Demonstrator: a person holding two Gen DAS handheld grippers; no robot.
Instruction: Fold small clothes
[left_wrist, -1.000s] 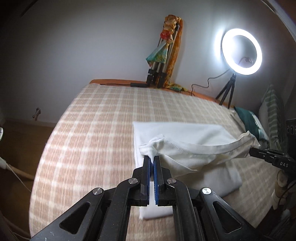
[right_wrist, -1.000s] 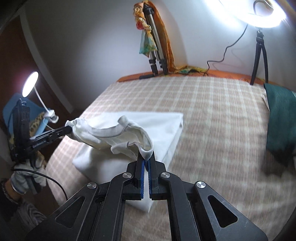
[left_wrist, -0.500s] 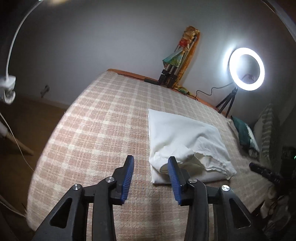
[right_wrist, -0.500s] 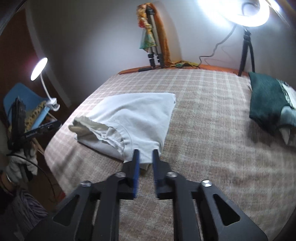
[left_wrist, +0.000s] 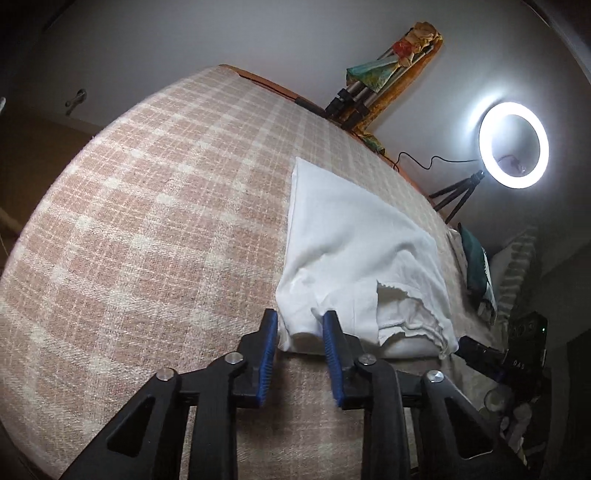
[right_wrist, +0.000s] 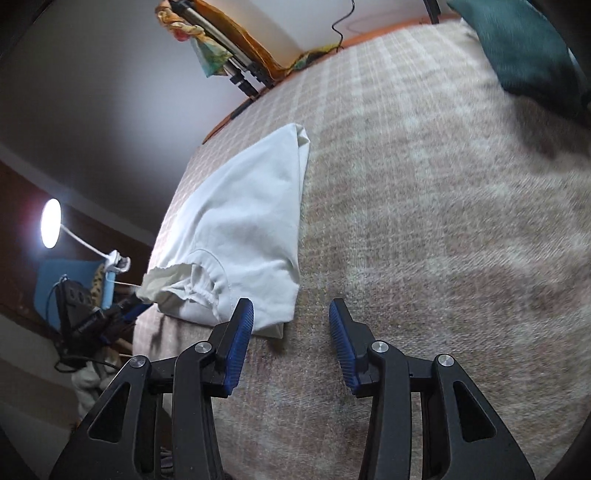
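A small white garment (left_wrist: 354, 254) lies folded on the checked bedspread (left_wrist: 155, 229). Its frilly open hem faces me at the near end. My left gripper (left_wrist: 300, 321) is open, its blue pads on either side of the garment's near left corner. In the right wrist view the same garment (right_wrist: 243, 229) lies left of centre. My right gripper (right_wrist: 291, 314) is open and wide, low over the bedspread (right_wrist: 443, 221), its left pad at the garment's near right corner. The other gripper's tip shows at the garment's far hem (right_wrist: 129, 308).
A lit ring light on a tripod (left_wrist: 513, 146) stands at the back right. A tripod draped with colourful cloth (left_wrist: 373, 81) leans on the wall. A dark green cushion (right_wrist: 524, 48) lies at the bed's right. A desk lamp (right_wrist: 51, 223) shines beyond the bed's left edge.
Both grippers let go of the garment's top layer, which now lies flat on the rest. Both have opened and dropped low to the garment's near corners.
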